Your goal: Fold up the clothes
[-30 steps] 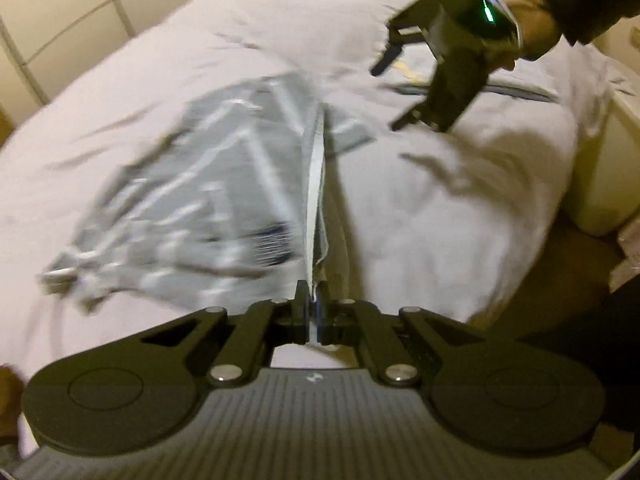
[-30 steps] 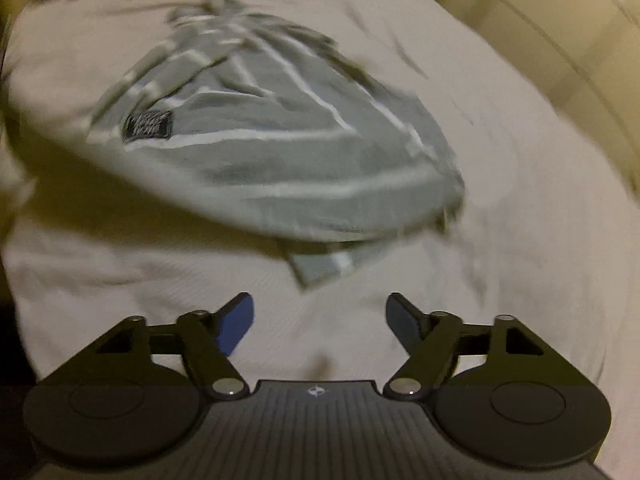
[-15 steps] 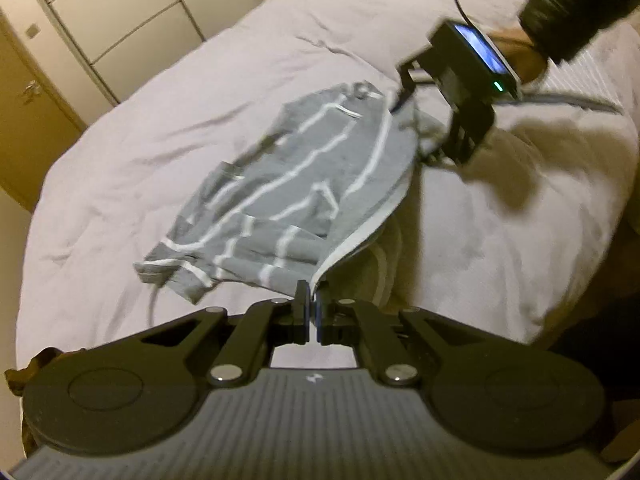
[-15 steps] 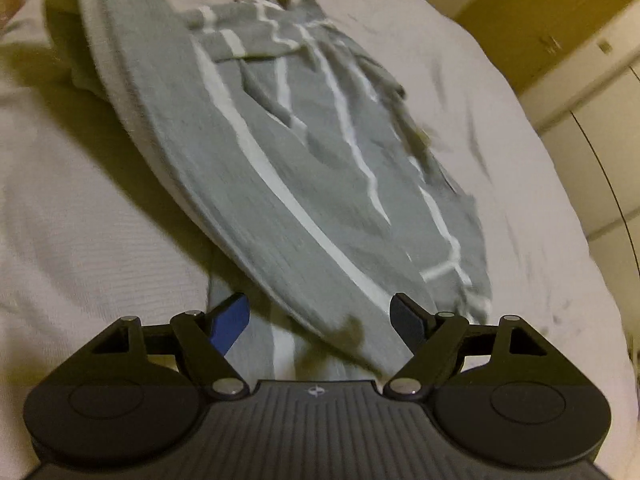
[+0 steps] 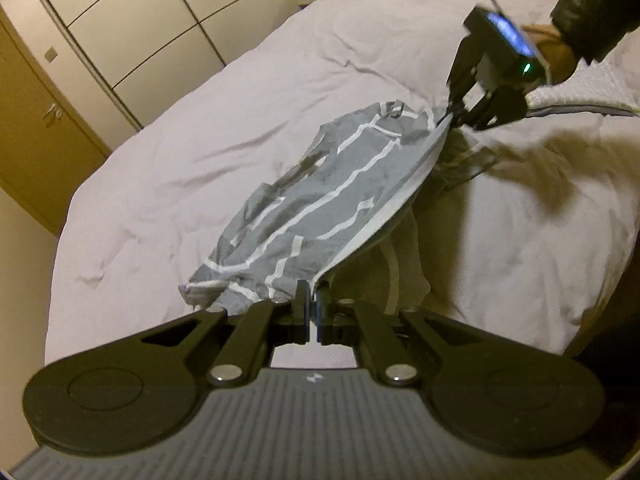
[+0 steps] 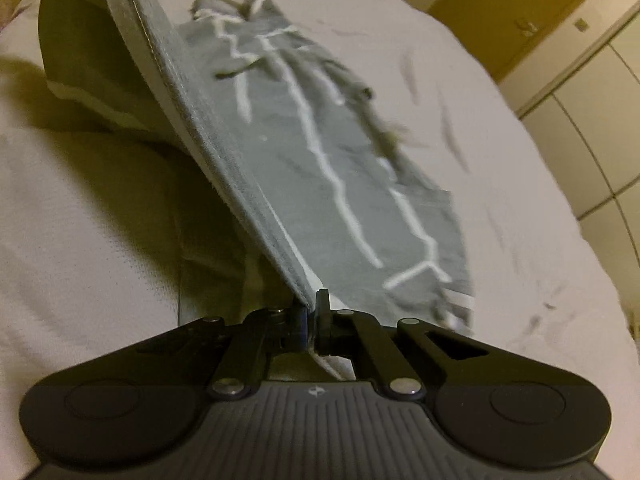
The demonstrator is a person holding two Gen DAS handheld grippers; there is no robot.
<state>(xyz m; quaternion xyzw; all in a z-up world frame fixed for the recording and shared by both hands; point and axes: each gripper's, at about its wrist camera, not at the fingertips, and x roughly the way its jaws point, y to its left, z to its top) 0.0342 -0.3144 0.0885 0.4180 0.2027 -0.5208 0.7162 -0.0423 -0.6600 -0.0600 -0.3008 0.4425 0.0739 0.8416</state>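
In the left wrist view, the left claw (image 5: pixel 312 300) is pinched tight on the white-edged hem of a grey garment with white stripes (image 5: pixel 332 196), which stretches away from it, raised along its hem, over a pale bed (image 5: pixel 192 152). At the far right, the right claw (image 5: pixel 456 114) grips the other end of the same hem; a dark sleeve (image 5: pixel 596 4) shows behind it and a cable trails off to the right. The rest of the garment sags to the left, and its bunched end rests on the bed. Cupboard doors (image 5: pixel 132 28) stand at the far left. In the right wrist view, the right claw (image 6: pixel 311 312) has just clamped together, with the hem caught between its pads. The garment (image 6: pixel 328 168) runs from there up to the far left, its hem taut and lifted, casting a shadow on the bed (image 6: pixel 88 216) to the left. Its striped body spreads to the right, somewhat blurred.
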